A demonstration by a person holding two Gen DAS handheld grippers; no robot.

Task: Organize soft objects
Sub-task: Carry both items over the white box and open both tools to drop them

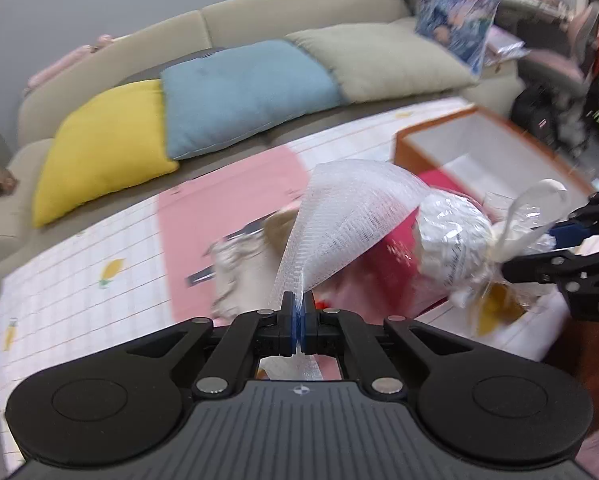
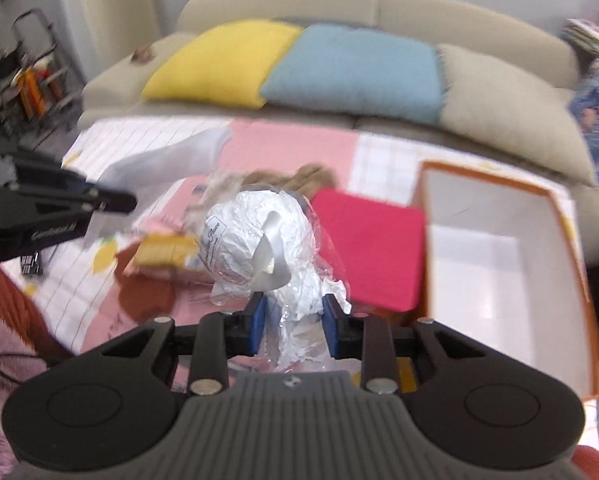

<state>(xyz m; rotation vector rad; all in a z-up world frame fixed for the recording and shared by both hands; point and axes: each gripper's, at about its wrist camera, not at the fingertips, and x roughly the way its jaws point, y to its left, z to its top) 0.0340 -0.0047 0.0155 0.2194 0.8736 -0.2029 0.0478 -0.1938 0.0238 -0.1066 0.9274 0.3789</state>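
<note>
My left gripper (image 1: 299, 322) is shut on a white foam mesh sleeve (image 1: 347, 216) that fans upward above the table; it also shows as a white blur in the right wrist view (image 2: 167, 160). My right gripper (image 2: 295, 320) is closed on a crinkled white plastic-wrapped bundle (image 2: 259, 236) with a white ribbon (image 2: 269, 256); the bundle also shows in the left wrist view (image 1: 451, 236), held by the right gripper's fingers (image 1: 539, 268). A red folded cloth (image 2: 371, 248) lies beside the bundle.
An open orange-rimmed white box (image 2: 499, 264) stands at the right. A pink and white checked cloth (image 1: 99, 248) covers the table. Yellow (image 1: 103, 148), blue (image 1: 243, 92) and beige (image 1: 379, 60) cushions lie on the sofa behind. A yellow packet (image 2: 163, 252) and a tan item (image 2: 299, 176) lie nearby.
</note>
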